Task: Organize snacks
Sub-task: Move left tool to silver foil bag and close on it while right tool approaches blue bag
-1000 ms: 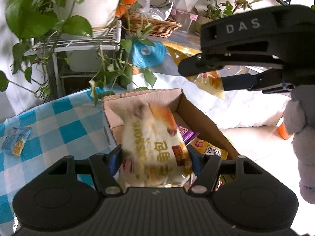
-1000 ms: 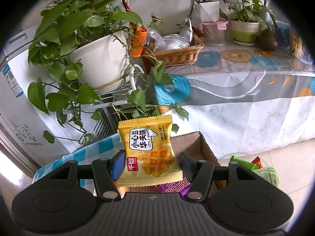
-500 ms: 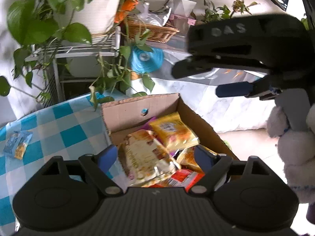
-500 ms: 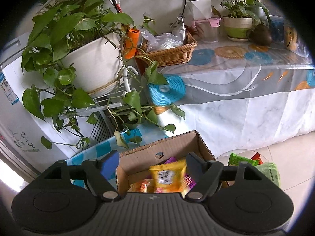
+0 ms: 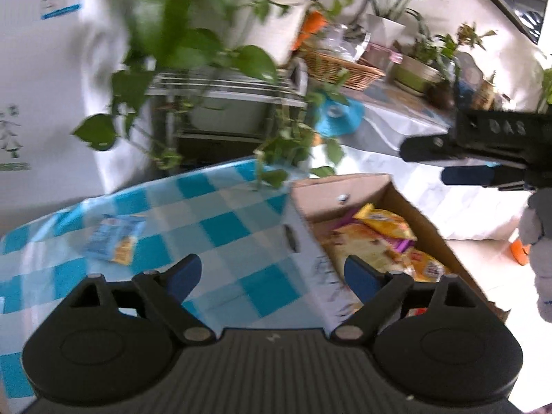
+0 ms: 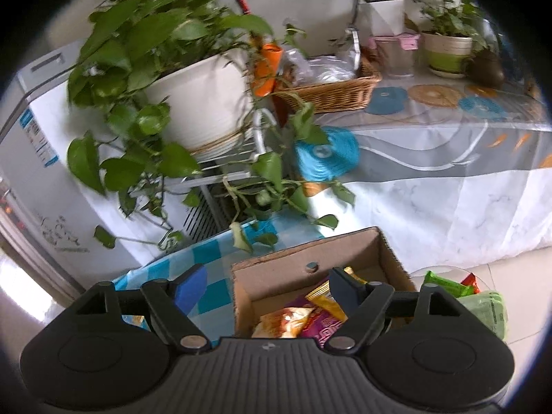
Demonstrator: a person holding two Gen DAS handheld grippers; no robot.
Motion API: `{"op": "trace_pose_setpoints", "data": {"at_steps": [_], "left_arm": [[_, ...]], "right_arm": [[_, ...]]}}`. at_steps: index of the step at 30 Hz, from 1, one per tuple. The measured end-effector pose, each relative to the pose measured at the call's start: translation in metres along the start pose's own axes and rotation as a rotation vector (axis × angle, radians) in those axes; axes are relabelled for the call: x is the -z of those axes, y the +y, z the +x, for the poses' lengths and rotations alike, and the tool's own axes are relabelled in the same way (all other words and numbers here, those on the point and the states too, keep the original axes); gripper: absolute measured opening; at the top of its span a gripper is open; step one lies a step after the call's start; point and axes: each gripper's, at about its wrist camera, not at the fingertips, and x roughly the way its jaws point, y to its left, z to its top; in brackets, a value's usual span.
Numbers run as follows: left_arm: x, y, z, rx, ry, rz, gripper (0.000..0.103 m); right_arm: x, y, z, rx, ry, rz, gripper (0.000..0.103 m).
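Both claws have just been opening and now stand released with nothing between their pads: the left claw (image 5: 269, 276) hangs over the near wall of the cardboard box (image 5: 303, 231), the right claw (image 6: 267, 286) above its snack packets (image 5: 383, 241). One blue packet (image 5: 115, 238) lies alone on the checked tabletop (image 5: 220, 224), well apart from the box; reaching for it, a claw could knock the box, which seems near the edge, or catch the trailing vine (image 6: 272, 172) from the white pot (image 6: 207, 103). Behind stand a draped table (image 6: 448, 158) and a wicker basket (image 6: 331, 93).
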Motion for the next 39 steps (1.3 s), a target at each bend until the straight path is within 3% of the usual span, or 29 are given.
{"op": "trace_pose_setpoints", "data": {"at_steps": [9, 25, 28, 34, 39], "left_arm": [[0.011, 0.047, -0.016, -0.045, 0.016, -0.051, 0.091], [0.056, 0.079, -0.013, -0.085, 0.142, -0.062, 0.094], [0.064, 0.084, -0.009, -0.117, 0.163, -0.128, 0.094], [0.063, 0.091, 0.011, -0.213, 0.17, -0.362, 0.095], [0.069, 0.089, 0.021, -0.29, 0.227, -0.482, 0.096]], "right_arm": [[0.009, 0.034, 0.01, -0.046, 0.039, -0.097, 0.085], [0.037, 0.101, 0.036, -0.107, 0.146, -0.281, 0.086], [0.038, 0.108, 0.04, -0.114, 0.157, -0.293, 0.086], [0.039, 0.116, 0.048, -0.111, 0.159, -0.29, 0.086], [0.039, 0.12, 0.052, -0.113, 0.164, -0.281, 0.086]]}}
